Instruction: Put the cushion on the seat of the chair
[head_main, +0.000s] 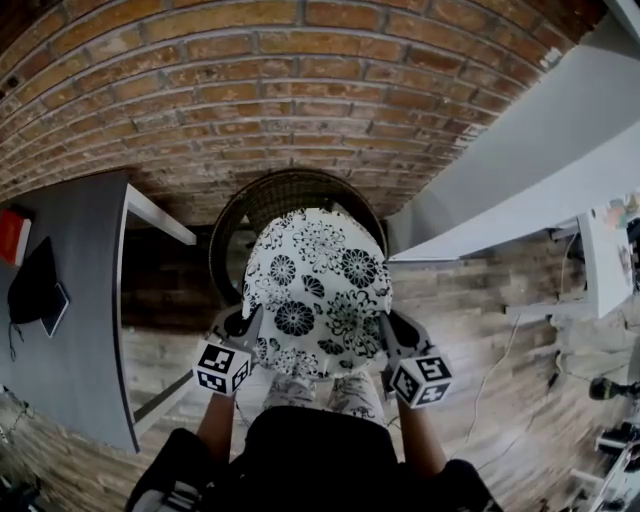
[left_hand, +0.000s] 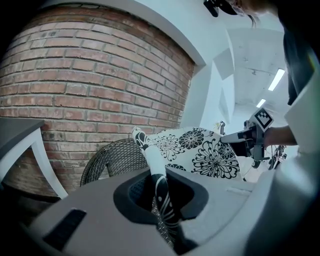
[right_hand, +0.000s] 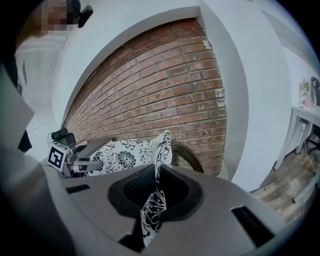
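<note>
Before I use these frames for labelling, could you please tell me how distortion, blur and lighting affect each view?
Head view: fisheye bows the brick wall into arcs, and the floor smears at the right edge. Left gripper view: ceiling lights glare, cushion crisp. Right gripper view: black corners.

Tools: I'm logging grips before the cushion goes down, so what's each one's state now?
Left tool: closed on one edge of the cushion.
Right tool: closed on the cushion's opposite edge.

A grey flat desk (head_main: 80, 300) is set by a red brick wall (head_main: 300, 90); a red flat object (head_main: 12, 235) and a black soft object (head_main: 33, 283) are laid on it. A white cable (head_main: 503, 365) is trailed over the wooden plank floor (head_main: 470, 285).
</note>
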